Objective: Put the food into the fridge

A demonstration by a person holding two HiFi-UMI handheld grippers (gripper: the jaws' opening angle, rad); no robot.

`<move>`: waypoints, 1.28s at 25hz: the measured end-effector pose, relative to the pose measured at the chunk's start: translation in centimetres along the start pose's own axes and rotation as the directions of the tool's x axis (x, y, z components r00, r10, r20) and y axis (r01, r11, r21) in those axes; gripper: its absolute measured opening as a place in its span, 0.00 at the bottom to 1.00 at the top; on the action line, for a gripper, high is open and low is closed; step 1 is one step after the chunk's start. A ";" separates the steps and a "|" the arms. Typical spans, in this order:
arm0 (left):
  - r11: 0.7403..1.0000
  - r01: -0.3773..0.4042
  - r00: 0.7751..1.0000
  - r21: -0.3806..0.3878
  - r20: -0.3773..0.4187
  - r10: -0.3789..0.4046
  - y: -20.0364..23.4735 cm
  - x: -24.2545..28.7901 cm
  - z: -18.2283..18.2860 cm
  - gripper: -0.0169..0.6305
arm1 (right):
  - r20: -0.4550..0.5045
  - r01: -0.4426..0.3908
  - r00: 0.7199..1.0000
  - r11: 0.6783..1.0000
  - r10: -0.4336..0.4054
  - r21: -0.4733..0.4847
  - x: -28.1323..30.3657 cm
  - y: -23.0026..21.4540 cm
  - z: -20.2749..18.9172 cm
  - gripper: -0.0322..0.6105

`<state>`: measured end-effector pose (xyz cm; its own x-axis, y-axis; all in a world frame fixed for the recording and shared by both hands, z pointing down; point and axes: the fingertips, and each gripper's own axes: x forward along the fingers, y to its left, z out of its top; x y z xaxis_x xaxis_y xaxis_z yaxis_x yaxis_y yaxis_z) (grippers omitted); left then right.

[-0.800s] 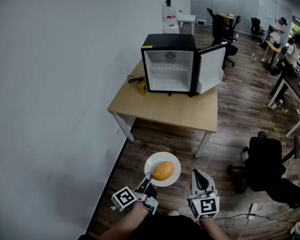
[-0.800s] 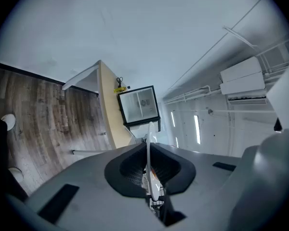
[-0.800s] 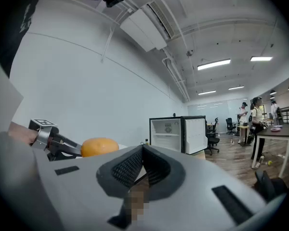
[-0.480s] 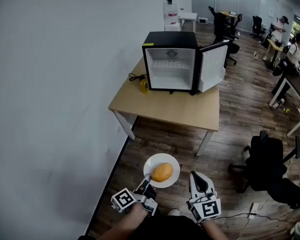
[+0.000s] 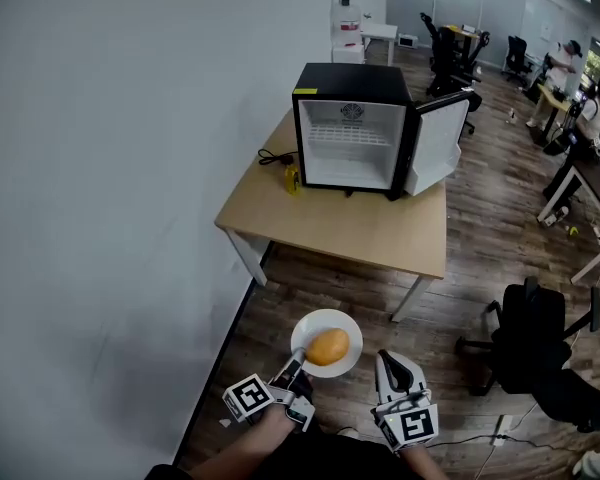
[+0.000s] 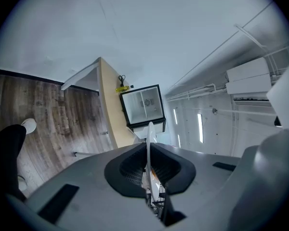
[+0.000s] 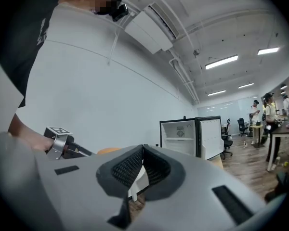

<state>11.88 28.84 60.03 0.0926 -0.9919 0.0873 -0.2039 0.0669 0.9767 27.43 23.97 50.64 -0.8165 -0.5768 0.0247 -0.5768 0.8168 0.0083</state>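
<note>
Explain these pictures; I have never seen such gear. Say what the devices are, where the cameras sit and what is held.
No robot: a person holds a two-jaw gripper in each hand. One picture comes from a camera on the person's head, looking down; the other two from cameras riding on each gripper. The left gripper is clamped on the rim of a white plate carrying a round orange food. The right gripper is shut and empty. Ahead, a small black fridge stands on a wooden table, its door open.
</note>
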 end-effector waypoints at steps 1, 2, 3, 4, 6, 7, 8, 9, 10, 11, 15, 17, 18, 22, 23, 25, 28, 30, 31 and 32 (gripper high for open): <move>1.000 -0.005 1.000 0.002 -0.008 0.005 0.3 0.7 0.7 0.06 | -0.008 0.014 1.000 1.000 -0.014 -0.006 1.1 -0.4 0.0 0.14; 1.000 -0.015 1.000 0.001 -0.015 0.015 0.8 1.5 1.4 0.06 | -0.016 0.030 0.999 0.999 -0.030 -0.010 2.2 -0.9 0.1 0.14; 1.000 -0.024 0.999 -0.002 -0.022 0.024 1.2 2.2 2.3 0.06 | -0.020 0.048 0.999 0.999 -0.048 -0.009 3.4 -1.3 0.1 0.14; 1.000 -0.029 0.999 -0.007 -0.029 0.029 1.6 3.0 3.1 0.06 | -0.023 0.063 0.998 0.998 -0.063 -0.002 4.8 -1.7 0.3 0.14; 0.999 -0.031 0.999 -0.018 -0.040 0.030 2.2 4.5 4.7 0.06 | -0.035 0.076 0.997 0.997 -0.075 0.022 7.5 -2.2 0.8 0.14; 0.999 -0.030 0.999 -0.024 -0.045 0.029 2.5 5.3 5.5 0.06 | -0.048 0.076 0.996 0.997 -0.074 0.030 8.8 -2.2 0.9 0.14; 0.999 -0.030 0.998 -0.030 -0.050 0.028 2.7 6.0 6.2 0.06 | -0.058 0.079 0.995 0.996 -0.077 0.031 10.1 -2.4 0.8 0.14; 0.999 -0.029 0.998 -0.033 -0.055 0.027 2.9 6.8 7.0 0.06 | -0.058 0.087 0.995 0.996 -0.086 0.023 11.4 -2.7 0.8 0.14; 0.999 -0.025 0.998 -0.030 -0.062 0.024 3.0 7.6 7.9 0.06 | -0.054 0.099 0.994 0.995 -0.098 0.015 12.7 -3.1 0.8 0.14; 1.000 -0.017 0.997 -0.021 -0.069 0.015 3.0 8.3 8.7 0.06 | -0.065 0.113 0.992 0.993 -0.112 0.015 13.9 -3.5 0.6 0.14; 0.999 -0.001 0.994 -0.048 -0.107 -0.005 2.5 10.8 11.3 0.06 | -0.124 0.179 0.977 0.983 -0.174 0.033 18.4 -4.8 0.1 0.14; 0.998 0.002 0.991 -0.064 -0.133 -0.010 2.5 12.1 12.8 0.06 | -0.139 0.202 0.971 0.978 -0.193 0.056 20.8 -5.1 -0.3 0.14; 0.998 0.002 0.989 -0.071 -0.144 -0.013 2.5 12.8 13.6 0.06 | -0.147 0.212 0.968 0.975 -0.202 0.063 21.9 -5.3 -0.6 0.14; 0.996 0.001 0.984 -0.086 -0.175 -0.016 2.4 14.9 16.4 0.06 | -0.155 0.252 0.959 0.965 -0.238 0.073 25.7 -5.6 -0.7 0.14; 0.997 0.001 0.983 -0.082 -0.181 -0.015 2.3 15.3 17.1 0.06 | -0.152 0.262 0.957 0.962 -0.249 0.078 26.4 -5.8 -0.5 0.14; 0.998 0.003 0.981 -0.069 -0.194 -0.016 2.2 16.2 18.3 0.06 | -0.149 0.283 0.951 0.956 -0.269 0.082 27.9 -6.2 -0.3 0.14; 0.999 0.011 0.976 -0.051 -0.215 -0.021 2.6 17.5 19.8 0.06 | -0.152 0.302 0.945 0.951 -0.289 0.071 29.6 -6.5 -0.4 0.14; 0.999 0.014 0.976 -0.048 -0.219 -0.024 2.6 18.0 20.5 0.06 | -0.165 0.303 0.943 0.951 -0.290 0.063 30.1 -6.6 -0.7 0.14; 0.998 0.009 0.976 -0.058 -0.218 -0.021 2.5 18.2 20.6 0.06 | -0.170 0.303 0.942 0.951 -0.289 0.061 30.4 -6.7 -0.8 0.14; 0.998 0.002 0.976 -0.070 -0.217 -0.018 2.5 18.5 20.8 0.06 | -0.171 0.304 0.942 0.951 -0.290 0.061 30.7 -6.9 -0.8 0.14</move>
<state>-7.18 8.45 60.00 0.3058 -0.9456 0.1107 -0.1352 0.0719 0.9882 6.38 0.66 52.11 -0.5974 -0.7787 0.1916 -0.7980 0.6009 -0.0460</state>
